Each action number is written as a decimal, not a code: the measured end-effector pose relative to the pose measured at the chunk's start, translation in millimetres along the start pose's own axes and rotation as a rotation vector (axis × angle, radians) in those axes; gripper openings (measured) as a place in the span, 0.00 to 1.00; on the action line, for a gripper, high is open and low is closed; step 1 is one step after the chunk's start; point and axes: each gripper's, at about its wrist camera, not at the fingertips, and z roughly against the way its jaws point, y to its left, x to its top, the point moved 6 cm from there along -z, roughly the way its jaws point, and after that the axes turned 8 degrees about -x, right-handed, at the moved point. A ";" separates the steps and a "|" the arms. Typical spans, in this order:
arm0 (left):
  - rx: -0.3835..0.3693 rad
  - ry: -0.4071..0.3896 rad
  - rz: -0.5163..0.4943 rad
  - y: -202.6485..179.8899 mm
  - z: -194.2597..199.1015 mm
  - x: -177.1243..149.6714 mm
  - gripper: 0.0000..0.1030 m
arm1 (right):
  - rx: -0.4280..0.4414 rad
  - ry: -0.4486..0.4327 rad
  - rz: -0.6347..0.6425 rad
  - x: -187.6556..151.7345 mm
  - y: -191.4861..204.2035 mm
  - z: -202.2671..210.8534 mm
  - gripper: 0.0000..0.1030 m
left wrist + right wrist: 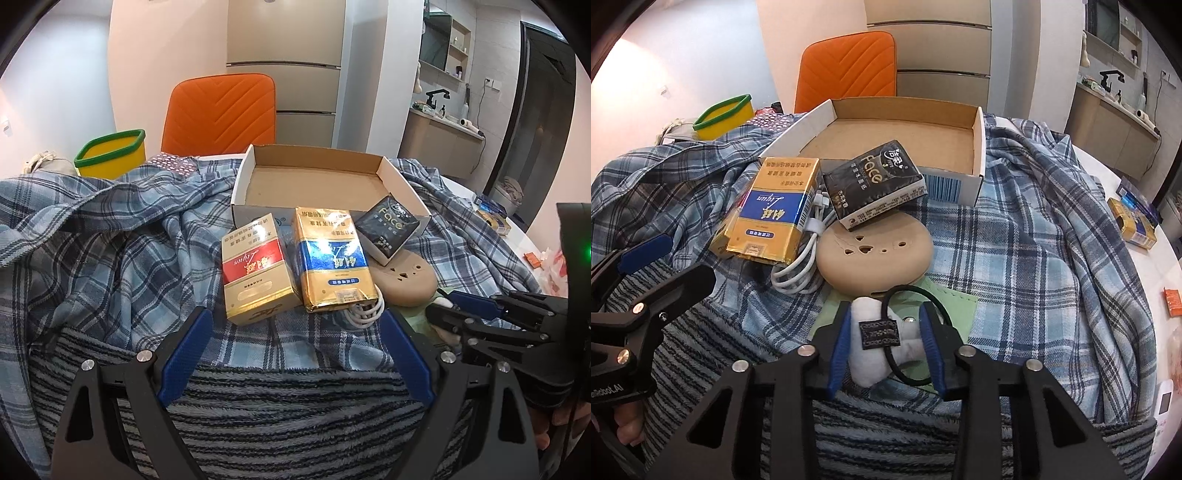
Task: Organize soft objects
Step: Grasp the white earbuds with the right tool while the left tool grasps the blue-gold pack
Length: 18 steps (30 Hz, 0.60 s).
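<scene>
Right gripper [886, 341]: jaws clamped on the white plush hair tie [875, 343], over the plaid shirt [1034, 236] near the table's front edge
Left gripper [295, 354]: jaws apart, holding nothing
Cardboard tray [977, 147]: behind the tan round case [875, 254]

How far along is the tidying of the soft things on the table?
Barely started: the cardboard box is empty. In hand: the right gripper has its jaws around the white plush hair tie. The left gripper hovers open. The tissue pack leans on the box, not inside.
</scene>
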 end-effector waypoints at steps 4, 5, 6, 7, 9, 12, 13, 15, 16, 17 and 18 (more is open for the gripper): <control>-0.030 0.014 -0.021 -6.3 0.8 1.9 0.88 | -0.007 -0.042 0.011 1.8 1.4 8.0 0.19; -0.042 0.021 -0.025 -7.9 0.7 2.7 0.88 | -0.007 -0.052 0.011 2.3 0.9 10.2 0.19; -0.035 0.022 -0.030 -9.0 1.3 3.9 0.88 | -0.010 -0.072 0.012 3.7 0.9 14.2 0.19; -0.030 0.018 -0.037 -10.5 2.0 5.3 0.88 | -0.014 -0.087 0.013 4.8 0.6 17.7 0.19; -0.030 0.013 -0.053 -15.4 4.6 9.2 0.88 | -0.029 -0.125 0.020 8.8 0.8 26.9 0.19; -0.024 -0.009 -0.071 -23.7 10.9 19.2 0.88 | -0.075 -0.179 0.033 16.6 0.4 41.5 0.19; -0.016 -0.032 -0.075 -26.4 15.5 24.8 0.88 | -0.086 -0.194 0.039 19.1 -0.1 45.3 0.19; -0.010 -0.077 -0.085 -31.1 23.8 36.4 0.88 | -0.107 -0.234 0.043 27.3 -0.8 56.1 0.19; -0.006 -0.090 -0.089 -32.3 26.0 42.0 0.88 | -0.111 -0.249 0.038 31.0 -2.0 60.3 0.19; 0.001 -0.102 -0.091 -33.1 26.8 47.7 0.88 | -0.115 -0.266 0.032 35.3 -3.4 64.6 0.19; 0.009 -0.112 -0.090 -32.5 26.7 53.7 0.88 | -0.123 -0.287 0.020 41.6 -5.8 69.7 0.19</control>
